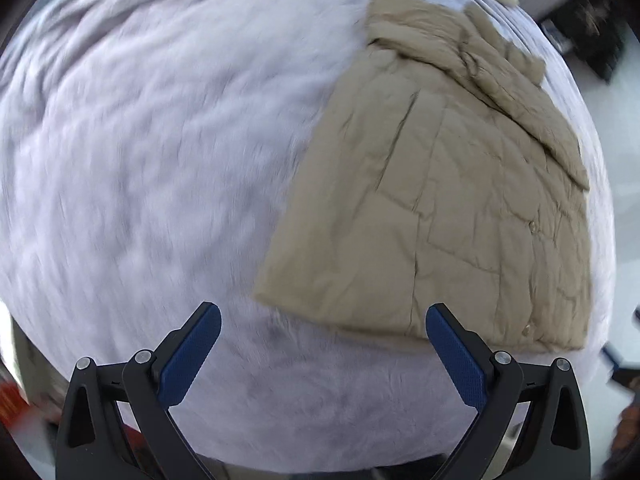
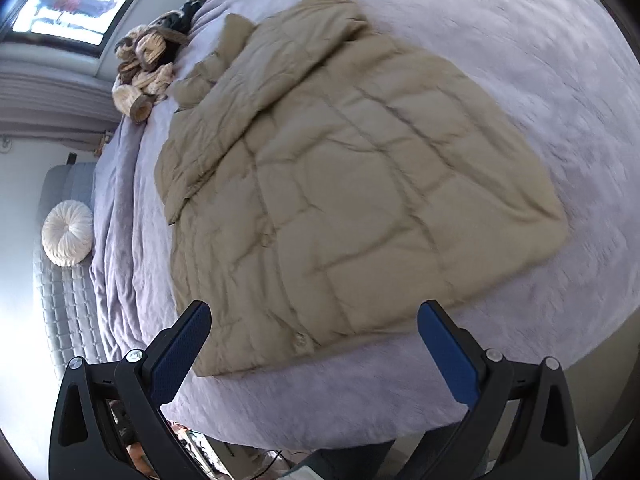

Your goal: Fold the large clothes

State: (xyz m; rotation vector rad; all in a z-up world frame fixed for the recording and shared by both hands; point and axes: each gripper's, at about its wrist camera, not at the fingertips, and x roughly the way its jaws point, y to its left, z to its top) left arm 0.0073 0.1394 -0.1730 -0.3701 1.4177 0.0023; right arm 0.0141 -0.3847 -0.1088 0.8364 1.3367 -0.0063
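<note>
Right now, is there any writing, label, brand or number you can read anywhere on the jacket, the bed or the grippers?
None readable.
Beige jacket: no label or print visible.
Lilac blanket: plain.
Left gripper and right gripper: no markings visible.
Window: shapes outside too blurred to read.

Motion blur smears the bed [image 1: 140,160] cover in the left wrist view, and the jacket [image 1: 440,200] seams are soft. A dark shape [image 1: 628,376] at that view's right edge is cut off and unreadable. In the right wrist view, the heap [image 2: 144,68] by the window [image 2: 72,4] is too blurred to name.
</note>
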